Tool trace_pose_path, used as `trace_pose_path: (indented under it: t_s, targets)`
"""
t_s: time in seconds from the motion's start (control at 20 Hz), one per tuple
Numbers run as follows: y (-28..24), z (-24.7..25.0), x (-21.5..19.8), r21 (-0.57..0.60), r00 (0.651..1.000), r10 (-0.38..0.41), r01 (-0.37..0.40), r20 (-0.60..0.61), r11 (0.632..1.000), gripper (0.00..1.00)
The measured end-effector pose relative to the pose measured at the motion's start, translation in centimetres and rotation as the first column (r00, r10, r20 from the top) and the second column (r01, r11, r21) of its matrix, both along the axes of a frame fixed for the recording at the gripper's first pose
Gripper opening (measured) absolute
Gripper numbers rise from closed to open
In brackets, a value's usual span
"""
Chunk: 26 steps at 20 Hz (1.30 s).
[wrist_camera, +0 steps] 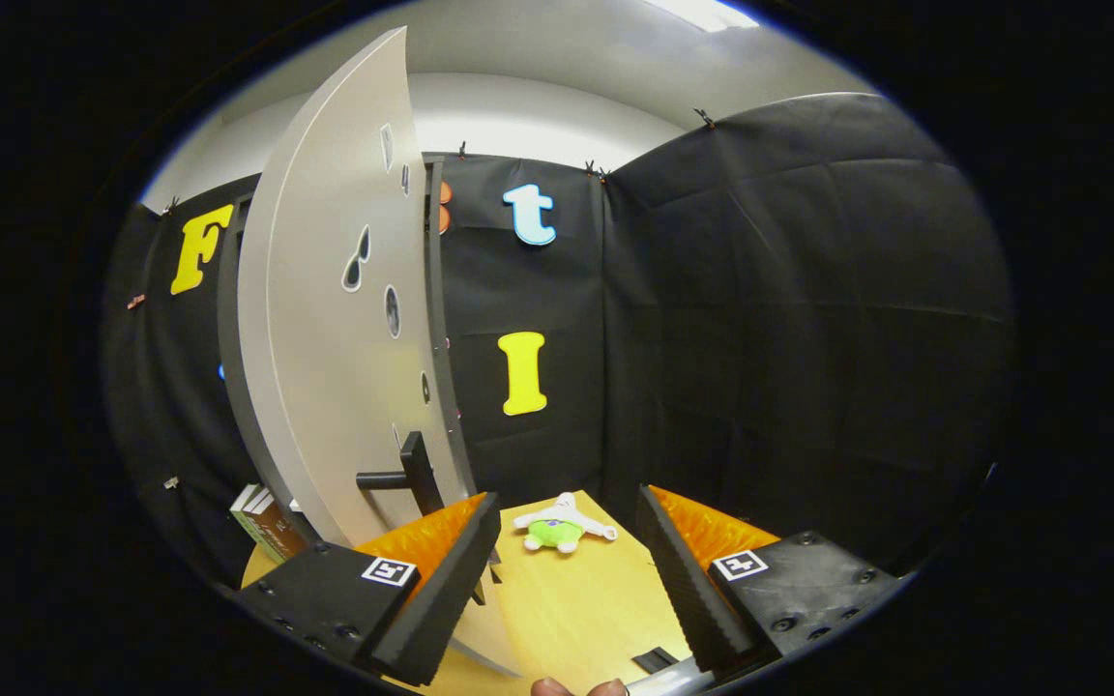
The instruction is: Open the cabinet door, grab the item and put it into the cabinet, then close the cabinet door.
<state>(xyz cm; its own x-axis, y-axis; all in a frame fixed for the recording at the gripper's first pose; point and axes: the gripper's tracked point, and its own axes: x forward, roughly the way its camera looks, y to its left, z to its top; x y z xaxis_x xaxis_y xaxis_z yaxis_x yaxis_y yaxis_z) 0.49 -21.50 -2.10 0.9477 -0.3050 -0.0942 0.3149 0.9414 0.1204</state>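
The gripper (567, 570) was spread wide, its fingers holding nothing, with bare wooden table (576, 609) between them. A person's fingertips (576, 687) showed nearest, cut off. Just ahead of the fingers lay a small plush toy (562, 527), green and white, clear room all round it. Left of it the cabinet door (344, 319) swung open, edge toward the fingers, its dark handle (407, 476) just beyond the left finger. The door hid the cabinet's inside; books (262, 522) peeked out beside it.
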Motion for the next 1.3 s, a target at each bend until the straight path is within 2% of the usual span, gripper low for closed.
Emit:
trace_pose_path:
  t_s: [0.2,0.4,0.7,1.05,1.3]
  targets:
    - [4.4,-0.1,0.8,0.014,0.993,0.115,-0.115,0.0,0.993,0.95]
    - [8.1,-0.5,2.1,0.04,0.982,0.186,-0.186,-0.002,0.982,0.96]
    - [15.0,-0.3,4.1,0.018,0.952,0.306,-0.306,-0.011,0.952,0.97]
    - [17.6,-1.2,5.3,-0.011,0.928,0.372,-0.372,-0.036,0.928,0.97]
    - [19.7,-1.2,5.7,-0.013,0.92,0.39,-0.39,-0.042,0.921,0.97]
